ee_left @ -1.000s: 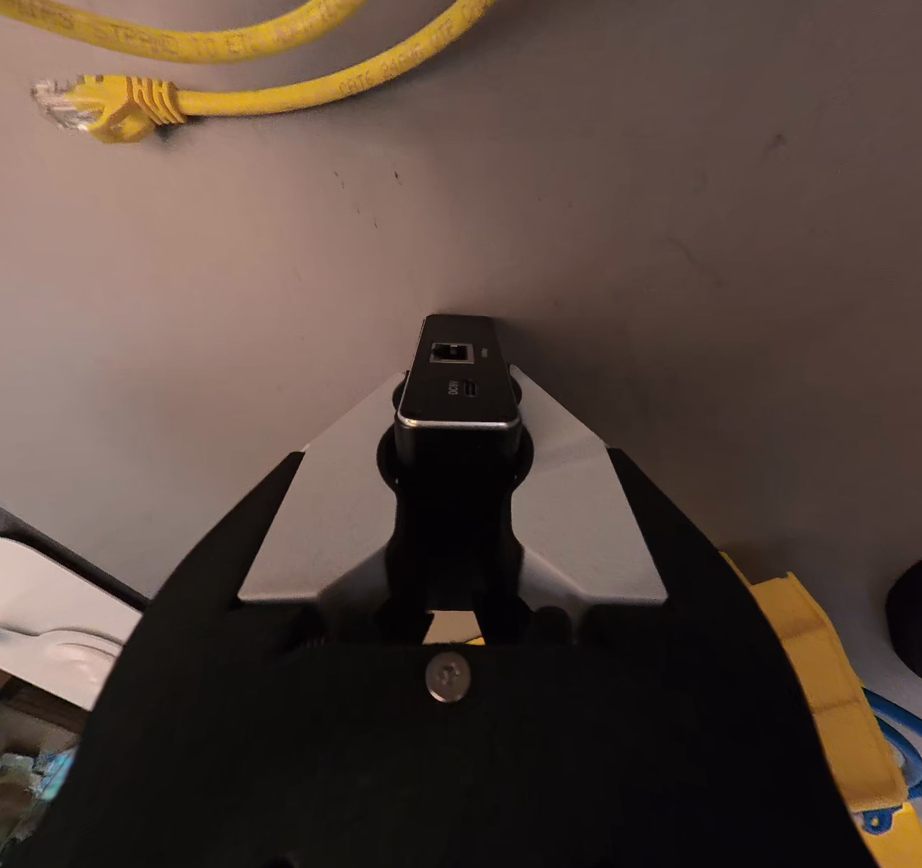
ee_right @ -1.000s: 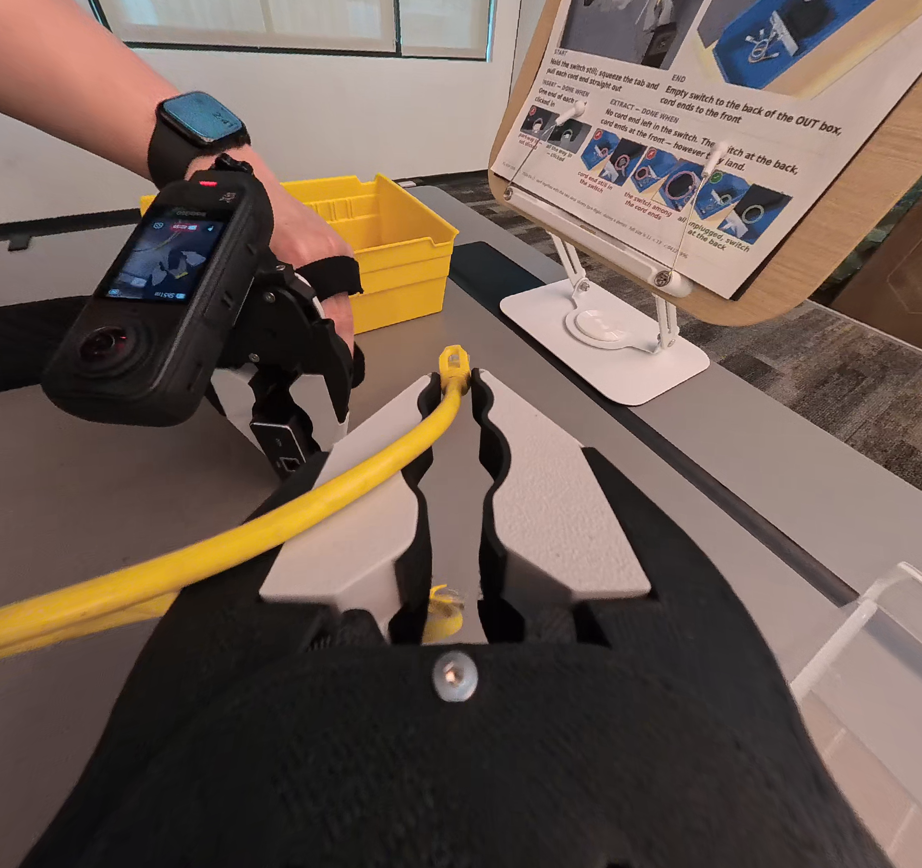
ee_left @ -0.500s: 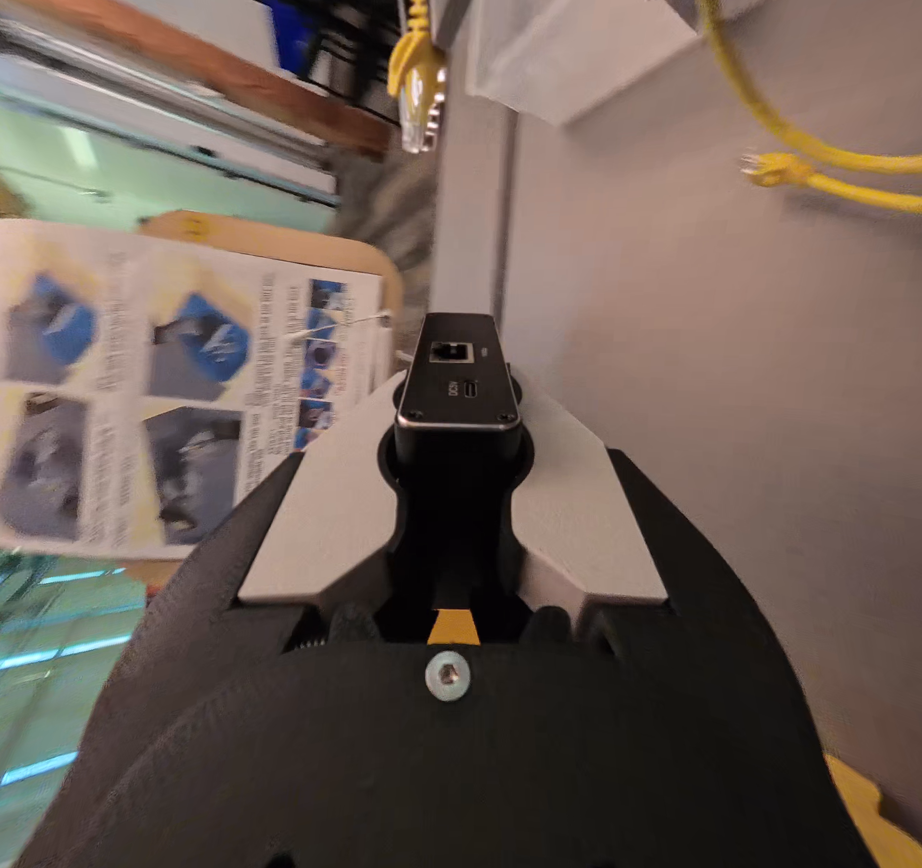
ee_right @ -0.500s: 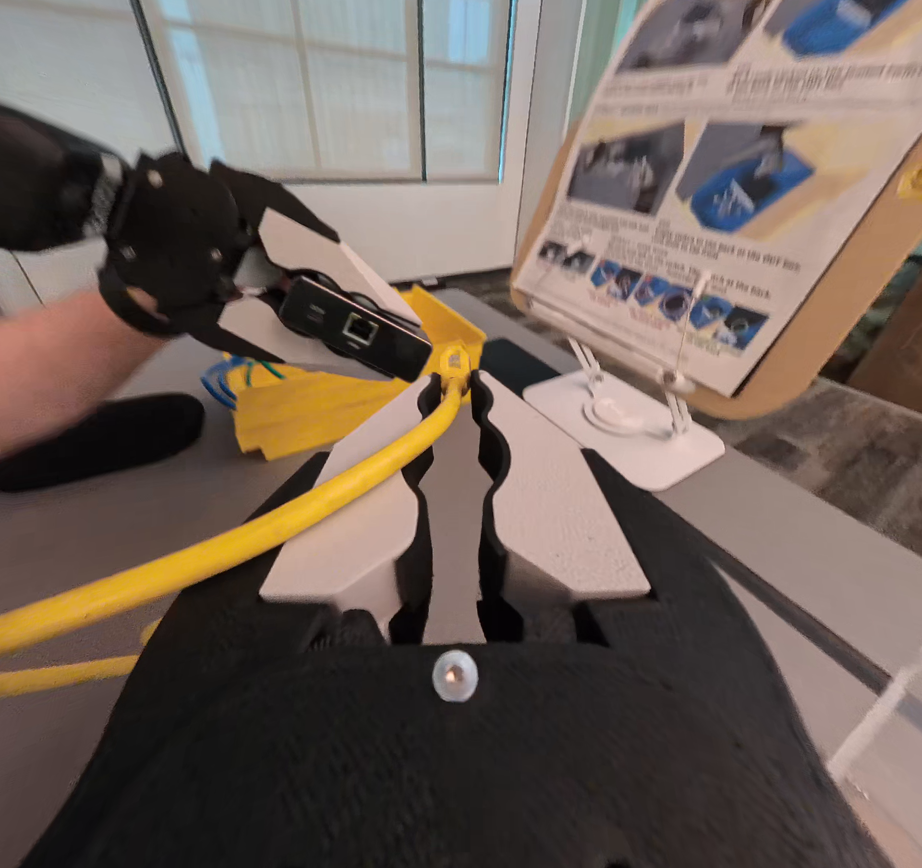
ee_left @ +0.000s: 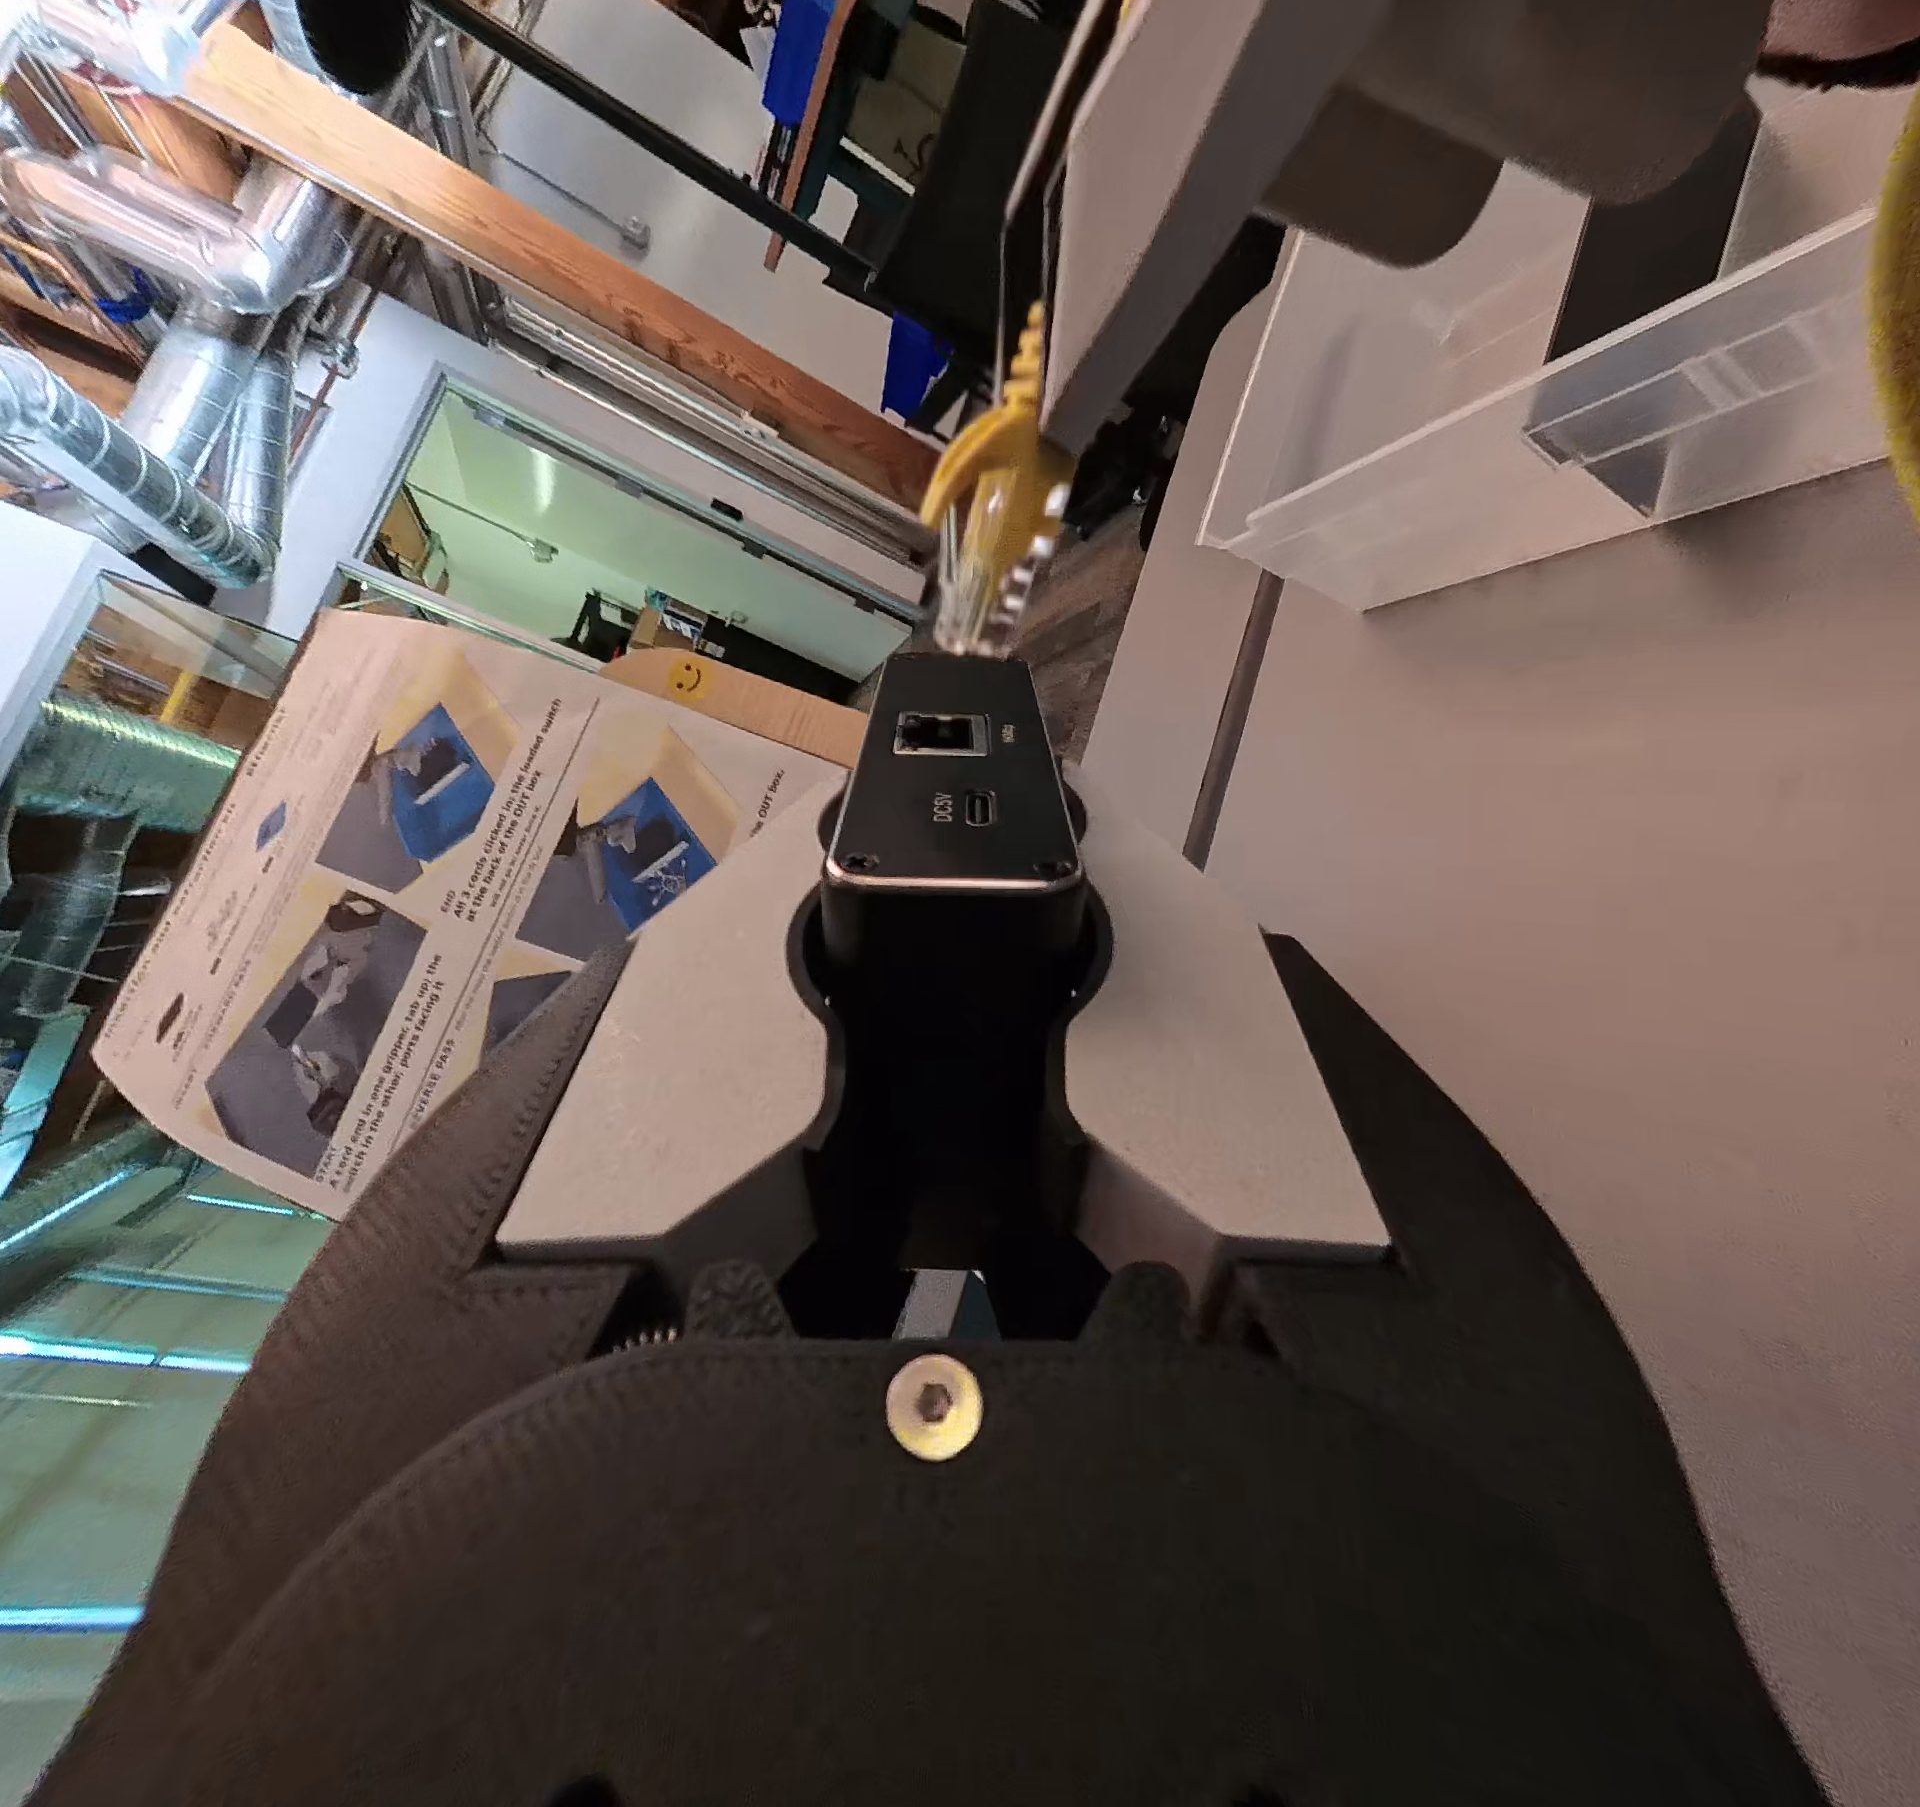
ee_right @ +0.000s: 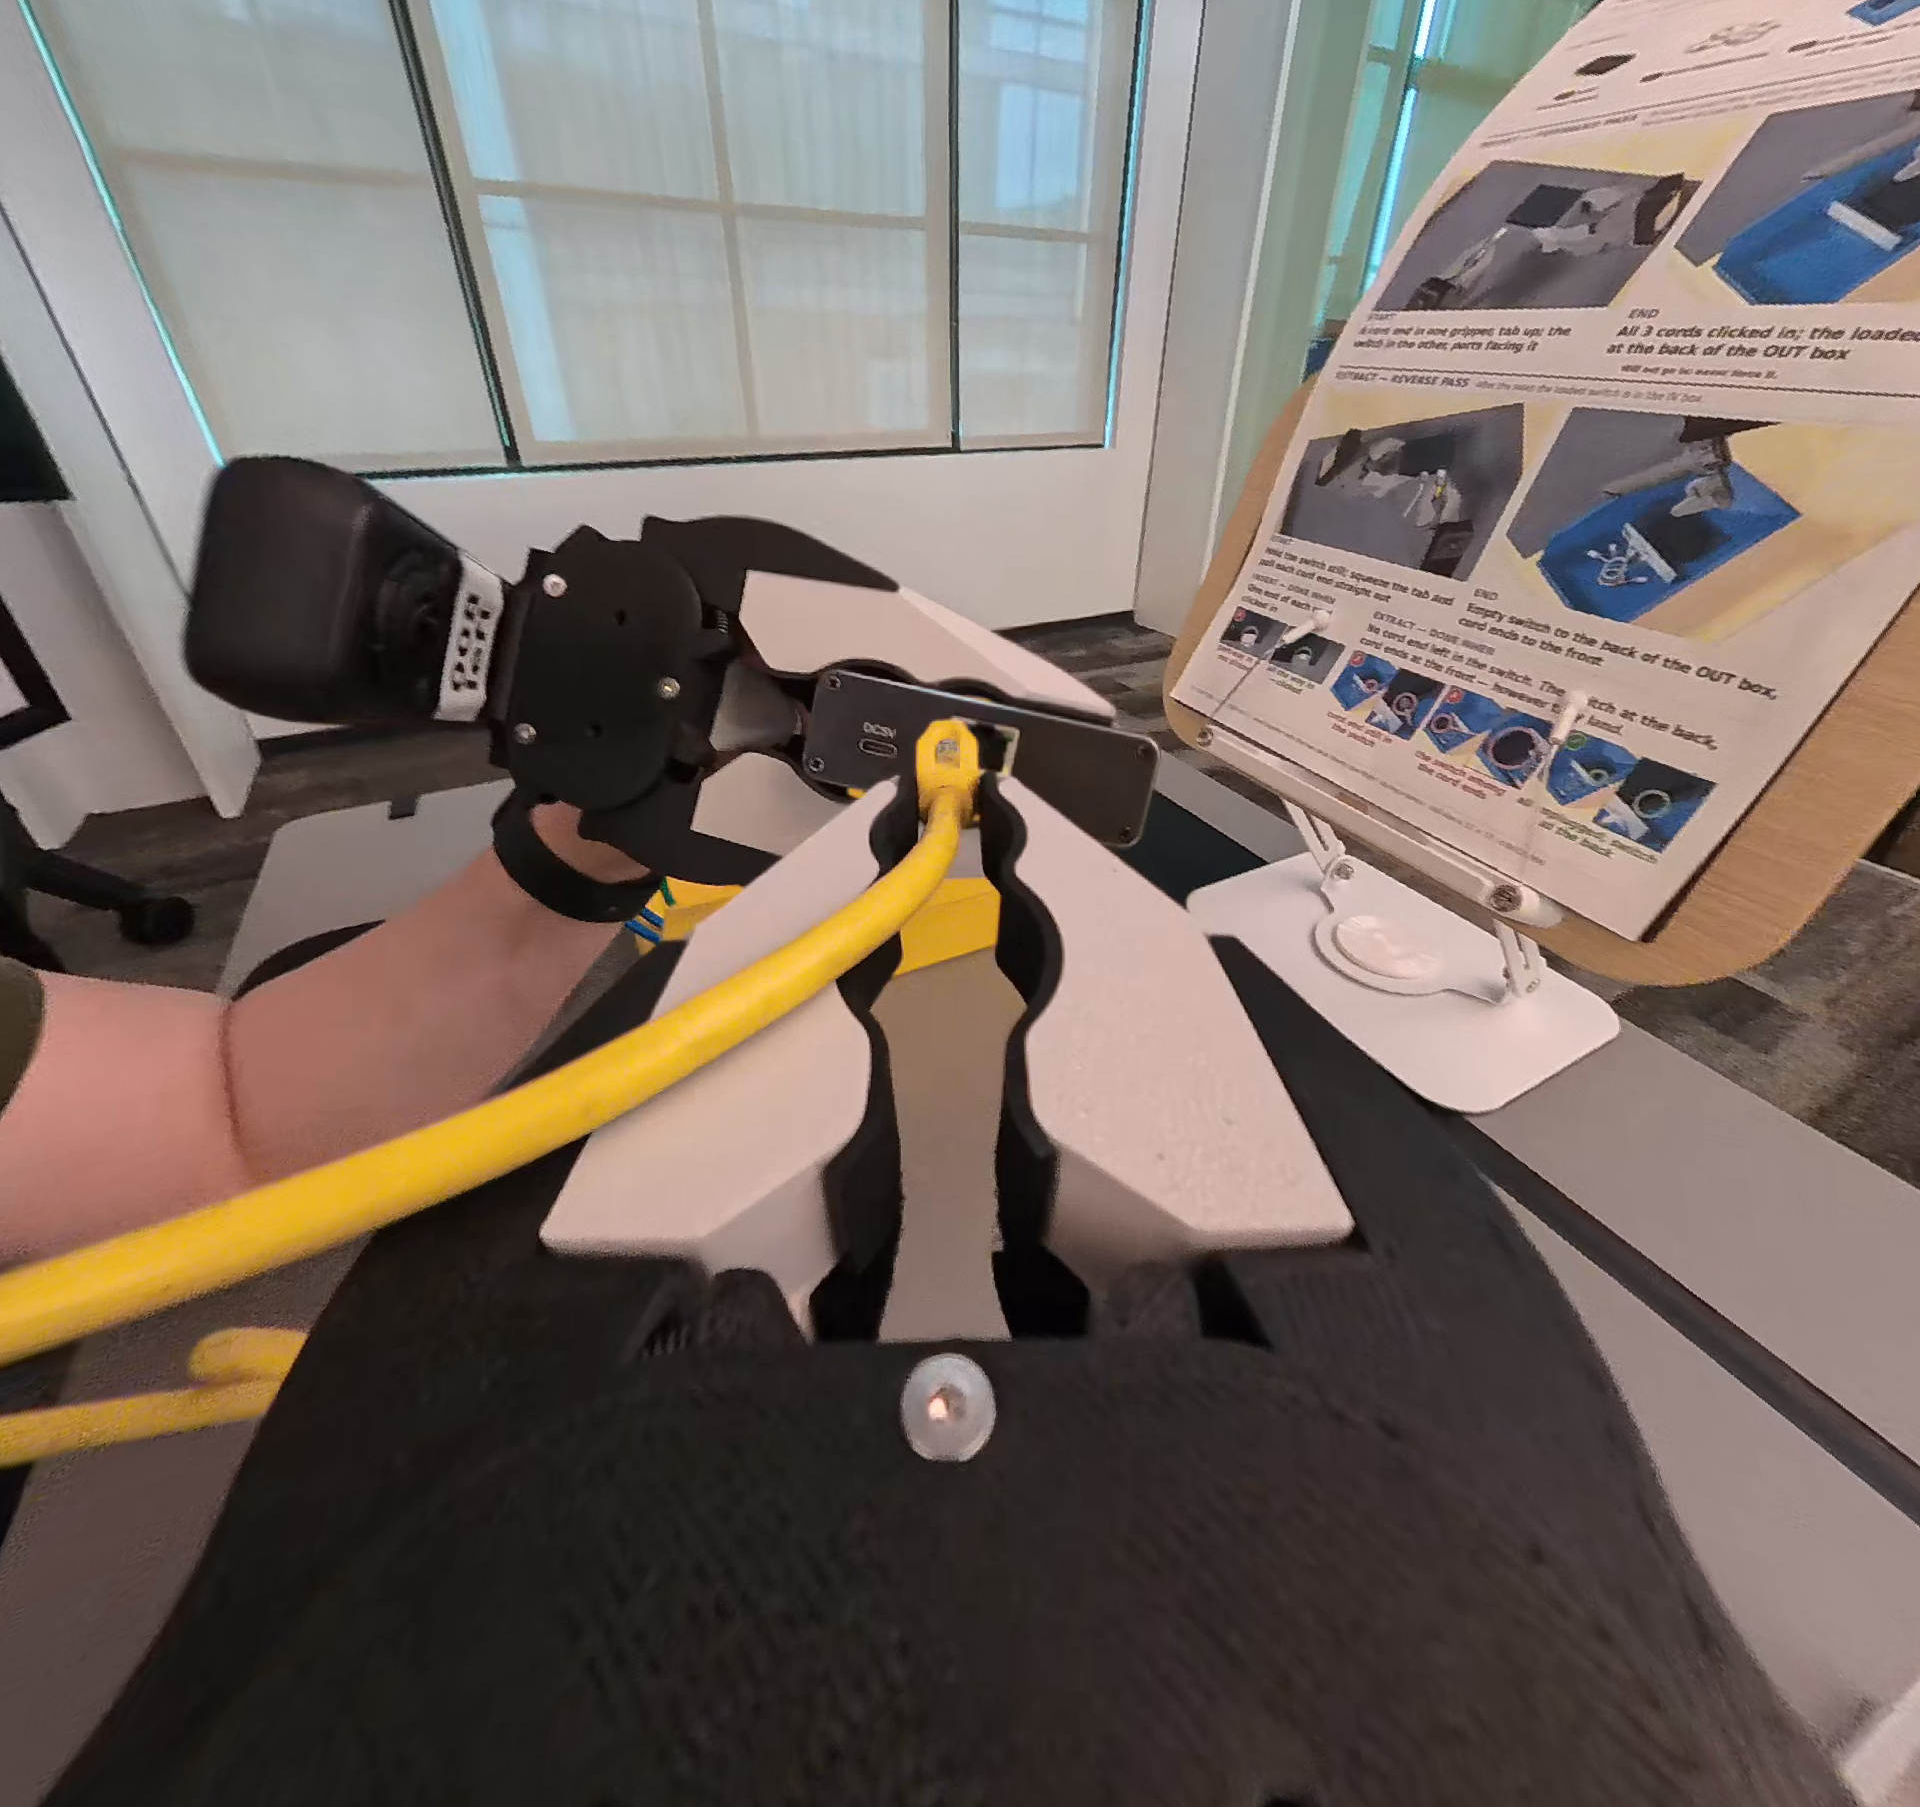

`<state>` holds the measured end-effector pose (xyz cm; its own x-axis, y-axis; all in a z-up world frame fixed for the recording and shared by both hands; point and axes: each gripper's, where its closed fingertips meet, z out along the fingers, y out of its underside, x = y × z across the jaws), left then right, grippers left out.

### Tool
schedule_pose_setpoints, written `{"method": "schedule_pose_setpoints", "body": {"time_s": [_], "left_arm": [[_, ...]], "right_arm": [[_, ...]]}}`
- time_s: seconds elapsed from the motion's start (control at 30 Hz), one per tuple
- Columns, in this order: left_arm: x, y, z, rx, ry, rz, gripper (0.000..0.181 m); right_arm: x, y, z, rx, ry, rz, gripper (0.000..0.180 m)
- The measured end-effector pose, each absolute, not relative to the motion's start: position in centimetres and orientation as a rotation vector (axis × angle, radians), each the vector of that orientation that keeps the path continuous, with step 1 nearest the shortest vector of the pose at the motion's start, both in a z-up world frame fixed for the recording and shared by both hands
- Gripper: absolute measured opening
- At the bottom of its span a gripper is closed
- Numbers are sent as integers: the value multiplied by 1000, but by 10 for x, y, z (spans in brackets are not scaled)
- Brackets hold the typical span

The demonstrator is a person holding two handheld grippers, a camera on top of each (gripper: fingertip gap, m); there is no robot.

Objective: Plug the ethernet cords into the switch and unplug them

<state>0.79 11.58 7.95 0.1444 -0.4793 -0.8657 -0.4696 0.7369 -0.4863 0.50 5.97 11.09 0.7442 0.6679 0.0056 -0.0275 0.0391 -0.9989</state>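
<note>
Our left gripper (ee_left: 956, 884) is clenched on the black switch (ee_left: 951, 791), held in the air with its port face up. Our right gripper (ee_right: 940, 812) pinches the yellow ethernet cord (ee_right: 727, 1019) just behind its plug (ee_right: 948, 749), whose tip meets the switch's port. An instruction board (ee_right: 1621, 469) stands near the counter's (ee_right: 1714, 1362) far edge; a clear tray (ee_left: 1558, 407) sits beside it.

The plug (ee_right: 945, 751) sits right at the switch (ee_right: 1049, 770), with almost no gap between them. Just right of the switch stands the instruction board (ee_right: 1621, 469) on its white stand (ee_right: 1455, 1019), crowding that side. Below the switch a yellow bin (ee_right: 935, 916) fills the space over the table (ee_right: 1662, 1186); above it, toward the window (ee_right: 644, 178), the air is open.
</note>
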Motion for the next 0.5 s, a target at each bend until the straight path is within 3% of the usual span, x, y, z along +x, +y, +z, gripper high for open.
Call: {"method": "schedule_pose_setpoints", "body": {"time_s": [0.5], "left_arm": [[16,92,86,-701,1498,141,33]], "right_arm": [[8,52,109,-1535,-531,686,10]]}}
